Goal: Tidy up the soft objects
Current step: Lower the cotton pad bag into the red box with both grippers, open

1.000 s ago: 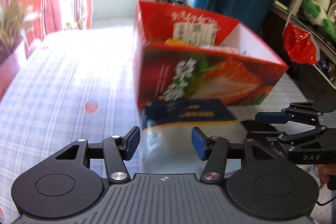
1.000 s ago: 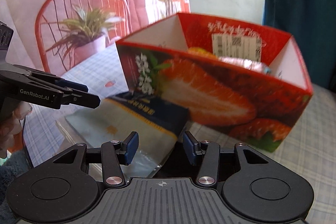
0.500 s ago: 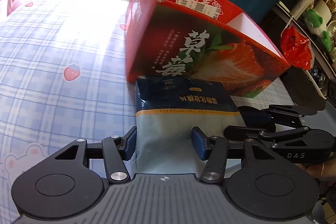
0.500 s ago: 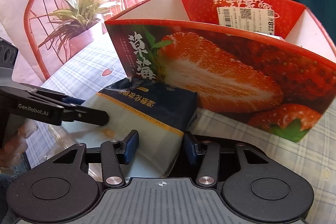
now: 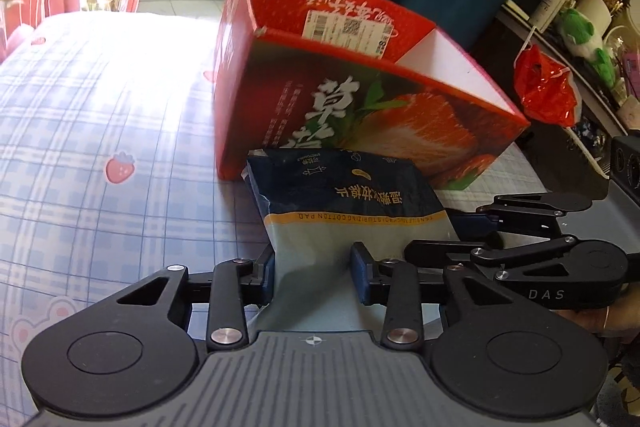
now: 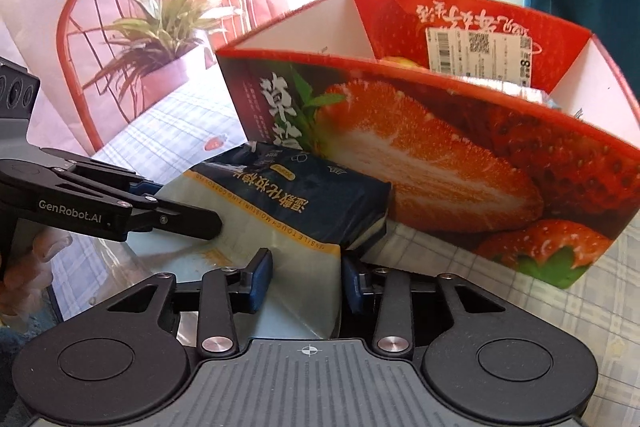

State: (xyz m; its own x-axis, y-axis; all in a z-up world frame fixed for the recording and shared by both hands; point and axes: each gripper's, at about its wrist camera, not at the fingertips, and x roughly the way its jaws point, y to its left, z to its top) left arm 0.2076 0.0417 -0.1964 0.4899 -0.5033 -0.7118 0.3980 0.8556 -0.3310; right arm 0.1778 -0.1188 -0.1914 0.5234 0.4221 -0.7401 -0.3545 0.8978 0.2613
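You're working both grippers onto the cotton pad pack [image 5: 352, 203] now, and it's lying on the checked bed cover [image 5: 100, 131], its dark end butting against the front wall of the strawberry box [image 5: 400, 115]. Your left gripper [image 5: 314, 269] has just been closing, its jaws pressing in on the pack's pale near end. Your right gripper [image 6: 306, 281] has been closing too, jaws grasping the same end, the film creasing between them. The pack's near edge is disappearing under both gripper bodies. Inside the box, only slivers of something orange and something silvery are peeking over the rim, too hidden to name.
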